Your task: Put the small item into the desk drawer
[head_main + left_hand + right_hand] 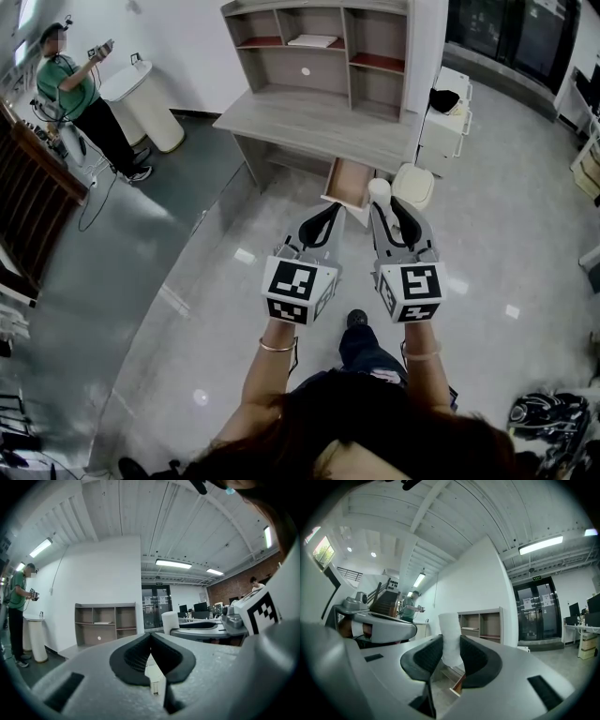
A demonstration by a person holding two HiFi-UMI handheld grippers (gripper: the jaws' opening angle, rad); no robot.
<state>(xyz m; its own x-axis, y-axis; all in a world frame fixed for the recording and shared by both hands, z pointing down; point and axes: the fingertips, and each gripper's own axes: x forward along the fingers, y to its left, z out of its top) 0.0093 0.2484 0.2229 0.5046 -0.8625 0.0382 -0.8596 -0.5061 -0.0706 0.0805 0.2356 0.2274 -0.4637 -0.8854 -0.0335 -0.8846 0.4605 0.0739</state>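
Right gripper view: our right gripper (450, 640) clamps a white cylinder (450, 623) near the open drawer (349, 183). Our left gripper (151, 637) is pinched closed, empty.

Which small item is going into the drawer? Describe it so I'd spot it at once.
Find the grey desk with shelves on top; its open drawer faces the person. Just before it, the right tool grips a plain white cylinder, while the left tool is shut and empty.
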